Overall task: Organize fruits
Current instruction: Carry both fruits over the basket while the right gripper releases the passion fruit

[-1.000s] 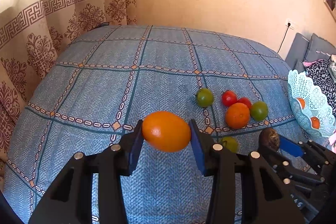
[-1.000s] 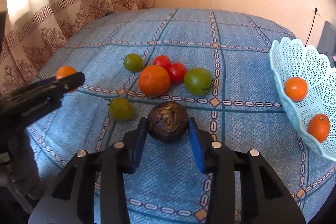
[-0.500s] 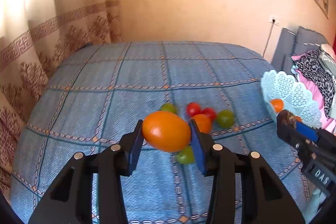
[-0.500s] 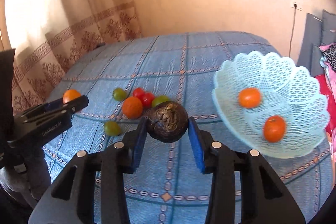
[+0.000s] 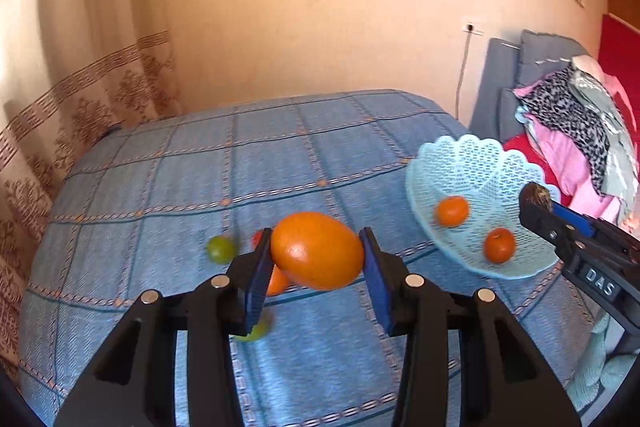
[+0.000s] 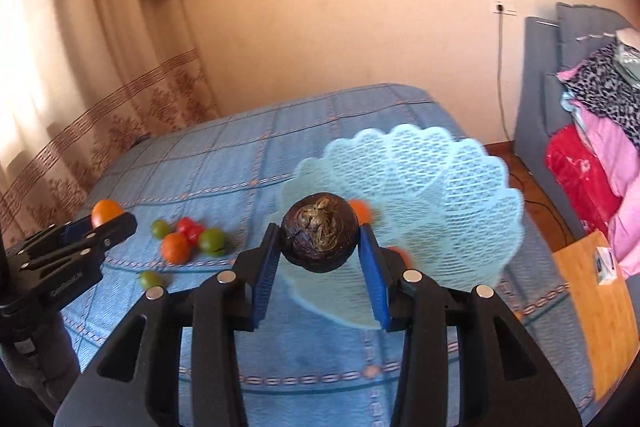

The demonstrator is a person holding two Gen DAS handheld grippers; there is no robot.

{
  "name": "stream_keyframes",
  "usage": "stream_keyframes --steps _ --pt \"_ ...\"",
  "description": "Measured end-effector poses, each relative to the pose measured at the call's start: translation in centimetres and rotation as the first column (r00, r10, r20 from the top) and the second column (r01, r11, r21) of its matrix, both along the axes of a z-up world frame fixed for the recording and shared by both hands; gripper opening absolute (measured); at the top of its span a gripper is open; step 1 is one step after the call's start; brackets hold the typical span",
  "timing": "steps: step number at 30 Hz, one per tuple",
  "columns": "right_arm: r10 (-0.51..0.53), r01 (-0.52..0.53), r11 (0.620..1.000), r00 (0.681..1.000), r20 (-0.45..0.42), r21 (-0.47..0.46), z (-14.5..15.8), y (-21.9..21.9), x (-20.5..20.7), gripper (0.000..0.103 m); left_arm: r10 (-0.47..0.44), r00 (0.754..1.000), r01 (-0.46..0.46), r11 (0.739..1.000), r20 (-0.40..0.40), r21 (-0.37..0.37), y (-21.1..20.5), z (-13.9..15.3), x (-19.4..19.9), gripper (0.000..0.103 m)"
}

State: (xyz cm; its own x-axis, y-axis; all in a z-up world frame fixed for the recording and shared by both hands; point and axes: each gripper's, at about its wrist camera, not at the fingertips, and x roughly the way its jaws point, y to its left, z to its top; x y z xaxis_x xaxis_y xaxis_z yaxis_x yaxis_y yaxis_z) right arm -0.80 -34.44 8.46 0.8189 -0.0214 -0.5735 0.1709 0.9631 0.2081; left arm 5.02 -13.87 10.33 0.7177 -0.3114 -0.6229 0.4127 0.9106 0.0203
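Only clear text: "DAS" in white letters on black body of right claw (image 5: 538,205), seen from left wrist view, just behind its fingers, off to right of left claw (image 5: 316,259). Left claw (image 6: 106,223) body in right wrist view carries small pale lettering on its side, plus tiny mark lower on handle, both too blurry to read. Small box (image 6: 605,264) on wooden stand right of right claw (image 6: 319,233) has print, unreadable.
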Motion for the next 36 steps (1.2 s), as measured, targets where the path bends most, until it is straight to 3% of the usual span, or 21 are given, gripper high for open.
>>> stream_keyframes --steps 10,20,22,24,36 --pt "-0.099 0.100 0.995 0.995 -0.027 0.024 -1.5 -5.4 0.6 0.041 -0.101 0.994 0.102 0.995 -0.048 0.011 -6.3 -0.6 0.6 0.043" --pt "-0.132 0.134 0.990 0.990 -0.042 0.046 -2.5 -7.2 1.2 0.041 -0.184 0.981 0.186 0.982 -0.062 0.022 -10.3 -1.3 0.9 0.044" --pt "-0.143 0.145 0.988 0.989 -0.032 0.060 -2.5 -7.7 1.1 0.046 -0.197 0.979 0.198 0.980 -0.062 0.025 -10.8 -1.4 0.9 0.044" --pt "-0.155 0.156 0.986 0.988 -0.018 0.063 -2.3 -7.9 0.8 0.059 -0.205 0.977 0.207 0.978 -0.065 0.030 -11.2 -1.6 0.8 0.044" --pt "-0.183 0.182 0.976 0.983 0.001 0.121 -2.5 -8.5 -0.4 0.060 -0.256 0.961 0.262 0.964 -0.109 0.049 -13.2 -2.7 0.7 0.046"
